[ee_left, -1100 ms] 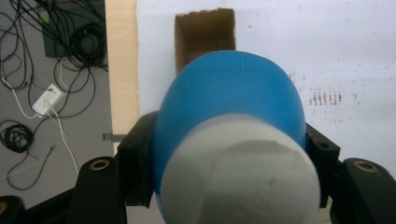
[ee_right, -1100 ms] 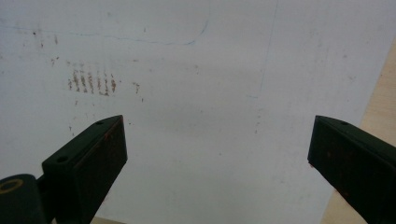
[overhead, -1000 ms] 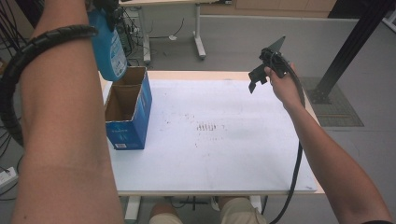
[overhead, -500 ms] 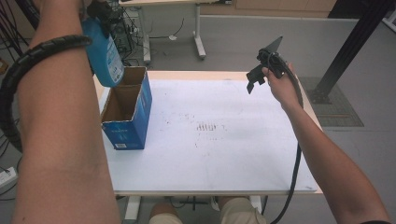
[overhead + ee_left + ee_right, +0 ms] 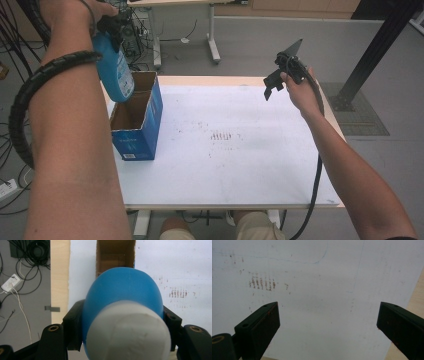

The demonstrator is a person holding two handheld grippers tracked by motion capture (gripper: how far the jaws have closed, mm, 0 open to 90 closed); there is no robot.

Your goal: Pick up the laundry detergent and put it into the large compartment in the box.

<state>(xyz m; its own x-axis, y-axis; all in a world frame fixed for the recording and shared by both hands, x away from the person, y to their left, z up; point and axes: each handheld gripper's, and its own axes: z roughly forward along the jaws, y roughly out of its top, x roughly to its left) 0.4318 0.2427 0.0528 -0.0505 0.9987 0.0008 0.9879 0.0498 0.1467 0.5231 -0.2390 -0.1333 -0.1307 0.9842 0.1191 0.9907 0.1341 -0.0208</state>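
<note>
One blue bottle (image 5: 114,67) with a white cap hangs above the open top of a blue cardboard box (image 5: 145,120), clenched in my left gripper (image 5: 111,25) near the far left corner of the worktop (image 5: 260,165). From the left gripper view, the bottle's rounded blue body (image 5: 122,297) sits wedged between the two black jaws, white cap nearest the camera, with the box's brown inside (image 5: 115,255) directly beyond it. The box stands upright on the white sheet that covers the worktop, close to its left edge. Faint reddish marks (image 5: 222,136) stain the sheet near its middle. My right gripper (image 5: 272,87) hovers well apart over the far right part of the worktop, released, its jaws spread wide with nothing between them and only the marked white sheet (image 5: 319,302) below.
</note>
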